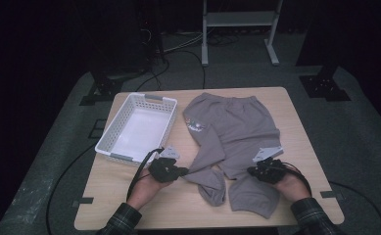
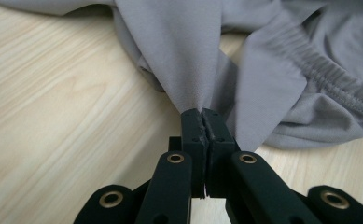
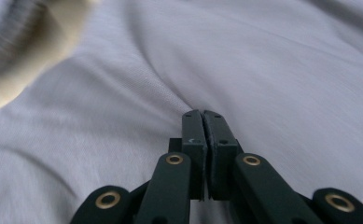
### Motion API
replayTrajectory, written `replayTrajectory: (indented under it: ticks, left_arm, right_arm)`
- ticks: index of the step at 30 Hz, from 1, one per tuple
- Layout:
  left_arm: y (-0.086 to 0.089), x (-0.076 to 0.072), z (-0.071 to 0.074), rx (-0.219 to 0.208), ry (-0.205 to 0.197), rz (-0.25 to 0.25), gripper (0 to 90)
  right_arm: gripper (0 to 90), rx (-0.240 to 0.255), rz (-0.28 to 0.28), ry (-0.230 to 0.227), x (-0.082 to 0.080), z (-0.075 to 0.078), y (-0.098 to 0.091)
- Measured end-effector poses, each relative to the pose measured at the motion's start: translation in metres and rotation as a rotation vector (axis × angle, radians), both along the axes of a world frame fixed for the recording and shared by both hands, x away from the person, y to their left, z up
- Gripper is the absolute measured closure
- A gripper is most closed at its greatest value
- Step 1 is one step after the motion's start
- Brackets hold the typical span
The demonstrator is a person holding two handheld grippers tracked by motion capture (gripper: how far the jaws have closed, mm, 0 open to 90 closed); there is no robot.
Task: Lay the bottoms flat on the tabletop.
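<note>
Grey sweatpants lie spread on the tabletop, both the left gripper and right gripper with jaws clamped on thin cloth pinches that, I judge, could slip free if pulled apart unevenly.

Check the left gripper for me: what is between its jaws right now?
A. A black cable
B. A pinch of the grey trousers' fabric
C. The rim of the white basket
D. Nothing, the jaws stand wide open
B: in the left gripper view the left gripper has its jaws closed together on a taut fold of the grey trousers, which pulls up from the table.
</note>
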State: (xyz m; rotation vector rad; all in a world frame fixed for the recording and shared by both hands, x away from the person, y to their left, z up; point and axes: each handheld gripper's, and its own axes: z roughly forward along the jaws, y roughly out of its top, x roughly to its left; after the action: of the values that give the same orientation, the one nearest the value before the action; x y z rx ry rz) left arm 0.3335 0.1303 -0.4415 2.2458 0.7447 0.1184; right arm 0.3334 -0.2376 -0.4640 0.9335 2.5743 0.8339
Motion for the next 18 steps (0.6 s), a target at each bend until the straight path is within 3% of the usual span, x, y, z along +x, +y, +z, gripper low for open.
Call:
replayTrajectory:
  ticks: [3,4,5,6,7,8,10,11,12,13,18]
  left_arm:
    - [0.011,-0.007,0.002,-0.009,0.001,0.016,89.1]
    - [0.011,-0.007,0.002,-0.009,0.001,0.016,89.1]
    - [0.015,-0.011,0.002,-0.013,0.003,0.017,89.1]
    - [0.015,-0.011,0.002,-0.013,0.003,0.017,89.1]
    - [0.015,-0.013,0.0,-0.01,0.008,0.014,89.1]
    - [0.015,-0.013,0.0,-0.01,0.008,0.014,89.1]
    - [0.013,-0.014,-0.001,-0.005,0.013,0.007,89.1]
    - [0.011,-0.014,-0.001,-0.004,0.014,0.003,89.0]
    - [0.011,-0.014,-0.001,-0.004,0.014,0.003,89.1]
    - [0.01,-0.015,-0.002,0.001,0.015,-0.001,89.1]
    - [0.009,-0.015,-0.004,0.005,0.02,-0.006,89.0]
  right_arm:
    - [85.3,-0.01,-0.077,-0.004,0.004,0.001,-0.02]
    - [85.3,-0.01,-0.077,-0.004,0.004,0.001,-0.02]
    - [76.2,0.003,-0.086,-0.009,0.005,0.002,-0.023]
    - [76.2,0.003,-0.086,-0.009,0.005,0.002,-0.023]
    - [70.5,0.05,-0.084,-0.029,0.005,0.007,-0.019]
    - [70.5,0.05,-0.084,-0.029,0.005,0.007,-0.019]
    - [65.8,0.109,-0.079,-0.057,0.006,0.015,-0.012]
    - [61.4,0.147,-0.068,-0.082,0.013,0.022,0.003]
    - [61.4,0.147,-0.068,-0.082,0.013,0.022,0.003]
    - [60.3,0.16,-0.058,-0.081,0.023,0.024,0.019]
    - [58.0,0.128,-0.048,-0.108,0.051,0.022,0.052]
